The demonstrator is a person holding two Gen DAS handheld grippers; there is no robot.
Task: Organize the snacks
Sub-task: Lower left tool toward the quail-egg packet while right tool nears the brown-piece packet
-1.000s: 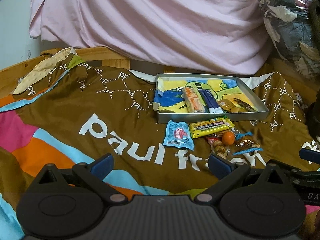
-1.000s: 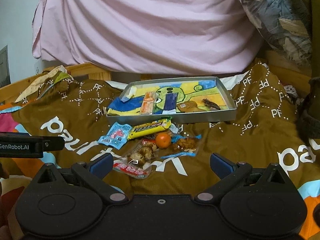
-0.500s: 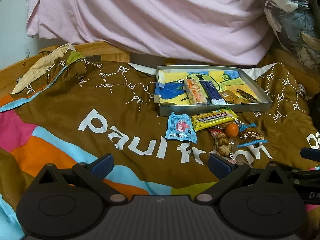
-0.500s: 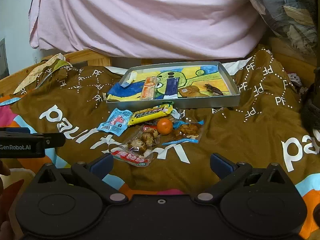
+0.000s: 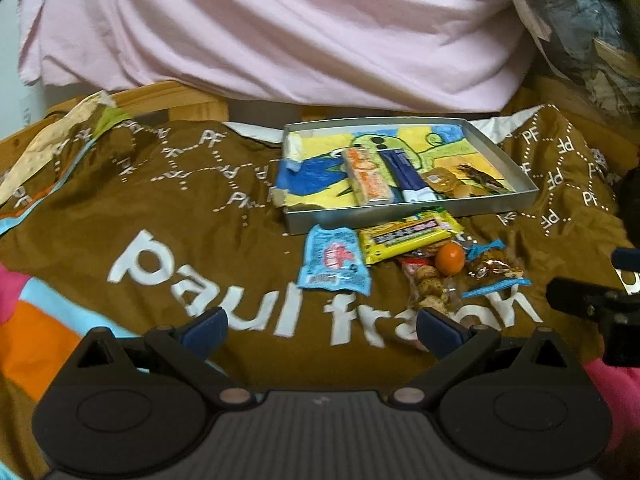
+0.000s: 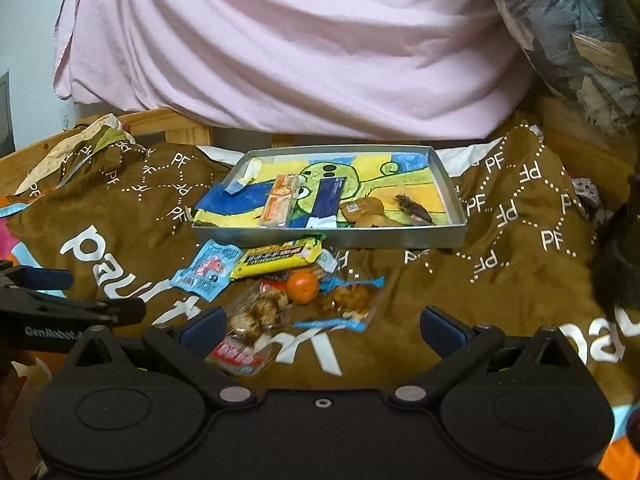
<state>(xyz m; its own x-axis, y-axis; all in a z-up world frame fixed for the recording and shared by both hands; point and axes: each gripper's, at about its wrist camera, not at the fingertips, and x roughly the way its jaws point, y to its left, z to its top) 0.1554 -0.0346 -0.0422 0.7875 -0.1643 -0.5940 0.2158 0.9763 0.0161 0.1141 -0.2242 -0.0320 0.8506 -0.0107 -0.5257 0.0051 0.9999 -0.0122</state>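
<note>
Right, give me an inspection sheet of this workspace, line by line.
Surface: brown printed blanket, rumpled.
Job's things: metal tray holding several snacks; blue packet, yellow bar, orange fruit and clear bags lie loose in front of it.
Clutter: nothing seen.
Grippers: left gripper and right gripper open, empty, short of the snacks.
Cables: nothing seen.
Surroundings: pink sheet, wooden frame, bagged items at right.

We can read big white letters on the brown blanket: "paul fra", and then the word gets cut off. Small white "PF" letters are dotted all over the same blanket. In the right wrist view, the side of the left gripper says "GenRobot". The snack packets have print on them too, but it is too blurry for us to read.
</note>
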